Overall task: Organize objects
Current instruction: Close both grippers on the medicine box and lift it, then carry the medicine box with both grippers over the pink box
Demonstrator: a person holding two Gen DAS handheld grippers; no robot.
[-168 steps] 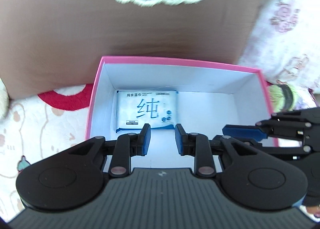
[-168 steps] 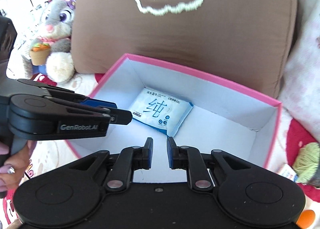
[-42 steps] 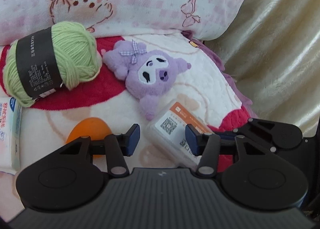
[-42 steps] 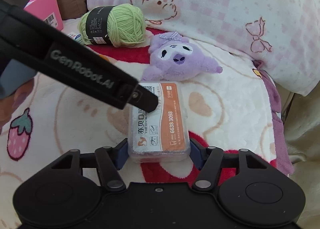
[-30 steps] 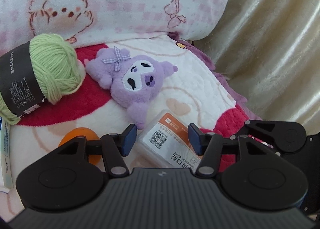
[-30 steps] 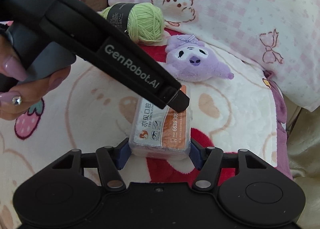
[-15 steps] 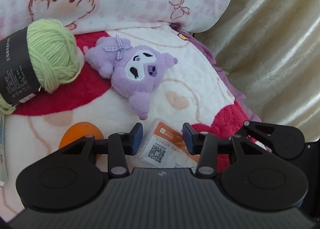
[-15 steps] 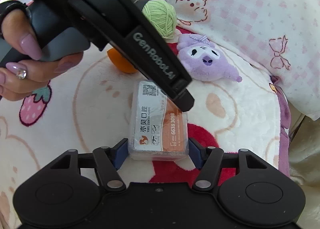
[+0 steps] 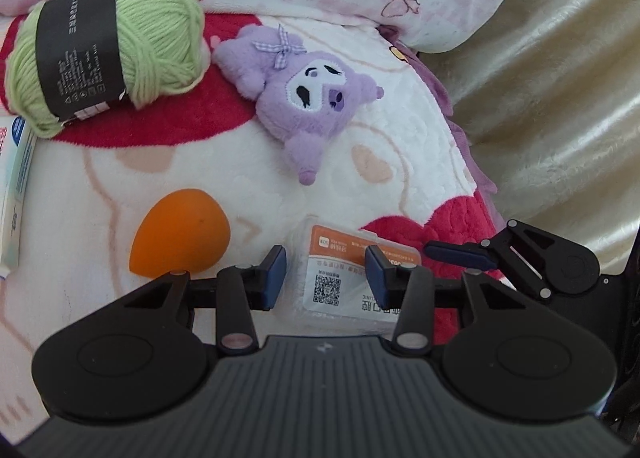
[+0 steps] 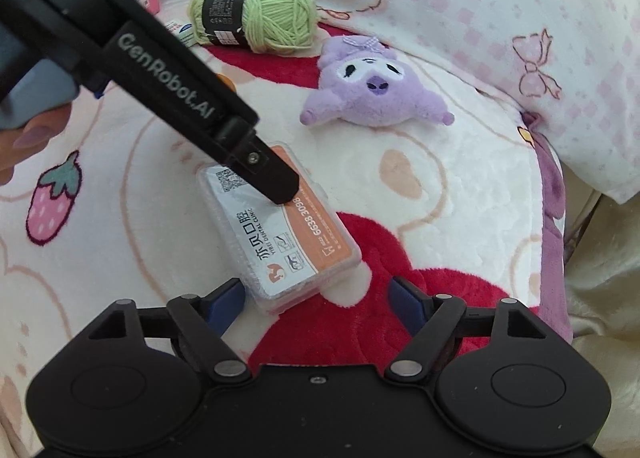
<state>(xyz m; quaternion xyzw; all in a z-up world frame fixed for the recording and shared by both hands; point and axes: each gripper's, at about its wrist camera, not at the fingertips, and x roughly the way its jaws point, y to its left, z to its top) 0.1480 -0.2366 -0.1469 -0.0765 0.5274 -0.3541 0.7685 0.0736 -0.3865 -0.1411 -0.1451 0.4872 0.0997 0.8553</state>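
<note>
**Left wrist view:** My left jaws (image 9: 326, 278) have just been closing. They seem clenched on the far end of the clear dental-clinic case (image 9: 340, 258), though one pad overlaps its label rather than sitting square on an edge. The case lies near the right edge of the blanket (image 9: 400, 130), with the orange makeup sponge (image 9: 180, 234) just beside my left pad. A bite this shallow on slick plastic could let the case pivot or slide out as I lift.

**Right wrist view:** My right jaws (image 10: 316, 300) have just been opening and are released. The near end of the case (image 10: 280, 242) lies skewed between the pads, touching neither. If I lift before the right jaws back away, that end may catch a pad and twist free. It could then drop onto the soft blanket or off its right edge.
</note>
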